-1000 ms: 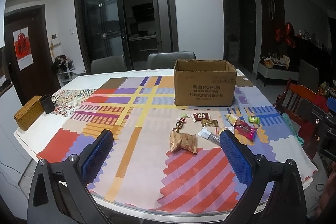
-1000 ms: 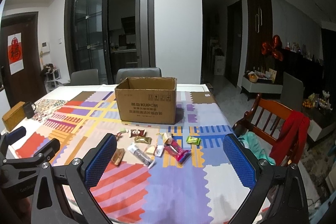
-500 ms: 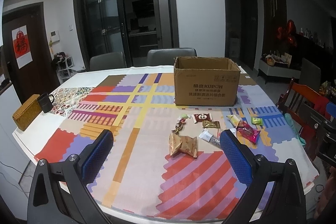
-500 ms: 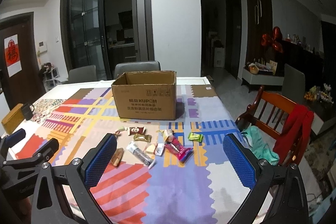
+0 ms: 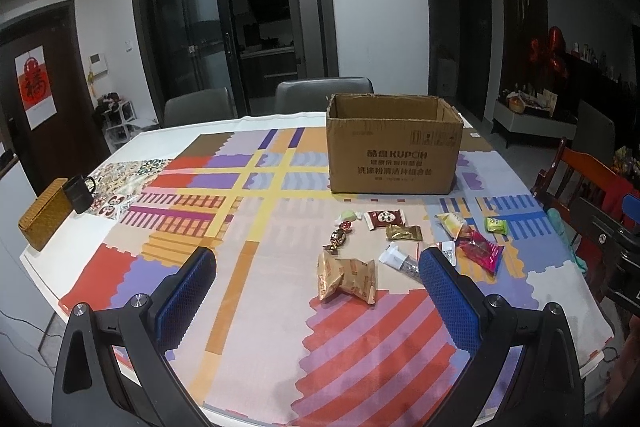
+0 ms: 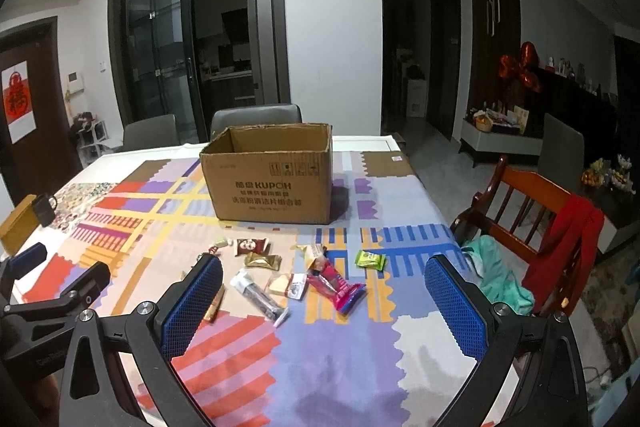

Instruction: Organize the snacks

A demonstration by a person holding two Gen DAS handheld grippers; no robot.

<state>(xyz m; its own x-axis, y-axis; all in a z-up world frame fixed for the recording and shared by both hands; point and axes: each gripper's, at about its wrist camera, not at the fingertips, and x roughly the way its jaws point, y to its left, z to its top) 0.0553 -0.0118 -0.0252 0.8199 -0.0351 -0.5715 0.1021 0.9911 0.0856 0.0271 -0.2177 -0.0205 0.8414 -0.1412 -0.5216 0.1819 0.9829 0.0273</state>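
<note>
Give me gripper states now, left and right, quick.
Left gripper: open, holding nothing, above the table short of the snacks.
Right gripper: open, holding nothing, fingers wide apart.

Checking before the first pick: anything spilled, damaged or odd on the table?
Nothing spilled. The snacks lie loose in front of the open cardboard box, whose top rim is ragged. The tan packet looks crumpled. Both the left gripper and the right gripper are open and empty.

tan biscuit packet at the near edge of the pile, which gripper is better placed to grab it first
Left. The tan biscuit packet lies between the open left hand-held gripper fingers.
</note>
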